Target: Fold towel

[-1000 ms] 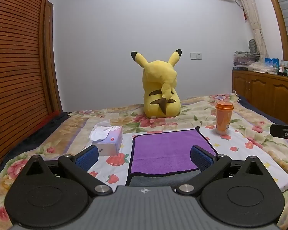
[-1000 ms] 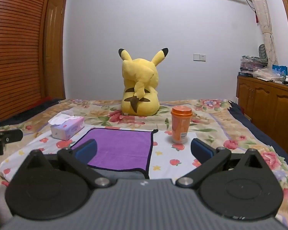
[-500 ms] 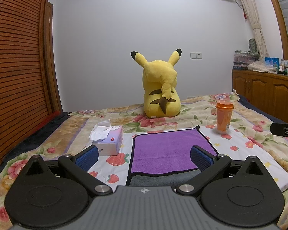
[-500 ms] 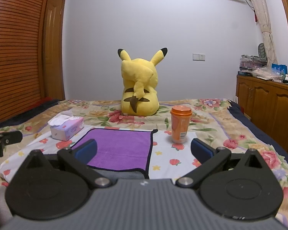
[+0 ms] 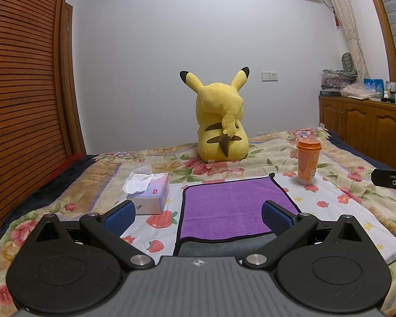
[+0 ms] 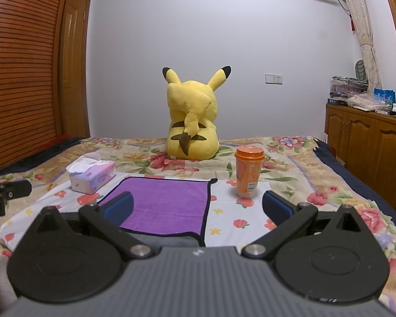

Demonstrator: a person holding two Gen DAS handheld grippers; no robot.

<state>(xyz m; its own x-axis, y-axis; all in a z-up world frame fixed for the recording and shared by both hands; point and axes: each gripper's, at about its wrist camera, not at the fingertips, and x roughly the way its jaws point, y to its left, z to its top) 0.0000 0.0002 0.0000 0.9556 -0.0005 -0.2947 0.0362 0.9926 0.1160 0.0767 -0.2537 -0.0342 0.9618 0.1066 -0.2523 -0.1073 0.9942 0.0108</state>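
A purple towel [image 5: 229, 206] with black edging lies flat on the bedspread, its grey underside showing at the near edge; it also shows in the right wrist view [image 6: 169, 200]. My left gripper [image 5: 198, 215] is open and empty, held above the towel's near edge. My right gripper [image 6: 196, 208] is open and empty, over the towel's near right corner. Neither gripper touches the towel.
A tissue box [image 5: 150, 192] stands left of the towel. An orange cup [image 5: 307, 161] stands at its far right corner. A yellow plush toy [image 5: 220, 129] sits behind. A wooden cabinet [image 5: 369, 129] is at the right, a slatted wooden wall [image 5: 21, 105] at the left.
Both grippers have shifted only slightly; the view drifts a little. The towel has not moved and both grippers stay open.
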